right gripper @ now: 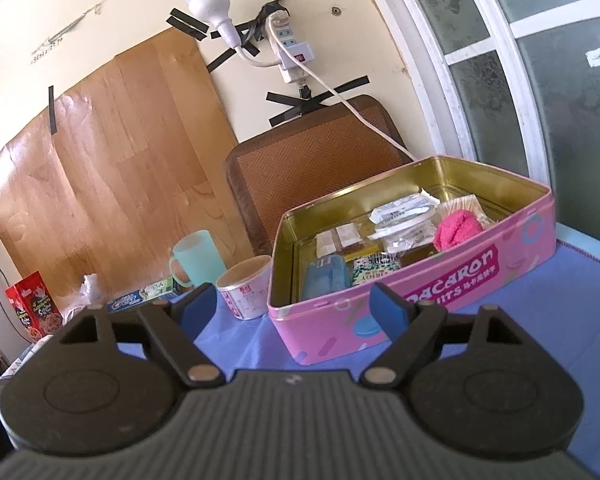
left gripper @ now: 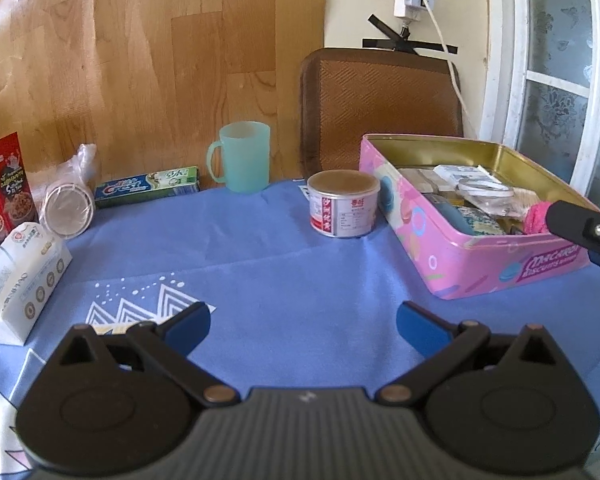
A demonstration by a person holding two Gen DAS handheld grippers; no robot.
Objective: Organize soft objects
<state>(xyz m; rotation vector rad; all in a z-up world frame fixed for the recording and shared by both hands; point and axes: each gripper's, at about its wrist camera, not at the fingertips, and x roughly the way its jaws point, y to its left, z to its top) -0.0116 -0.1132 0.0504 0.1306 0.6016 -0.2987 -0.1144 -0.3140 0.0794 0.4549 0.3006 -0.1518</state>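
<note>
An open pink macaron tin [left gripper: 480,264] [right gripper: 400,300] stands on the blue tablecloth at the right. Inside it lie a fluffy pink soft ball [right gripper: 458,229] [left gripper: 534,218], several packets and a blue item. A white tissue pack [left gripper: 20,284] lies at the left edge. My left gripper [left gripper: 302,324] is open and empty above the cloth, left of the tin. My right gripper [right gripper: 292,308] is open and empty, just in front of the tin's near corner; one of its fingers [left gripper: 580,228] shows at the tin's right end in the left wrist view.
A round can [left gripper: 343,208] [right gripper: 246,290] stands left of the tin. A green mug [left gripper: 242,156] [right gripper: 198,258], a toothpaste box [left gripper: 148,190], a bagged roll [left gripper: 68,208] and a red snack box [left gripper: 4,188] line the back left. A chair back [left gripper: 380,108] stands behind.
</note>
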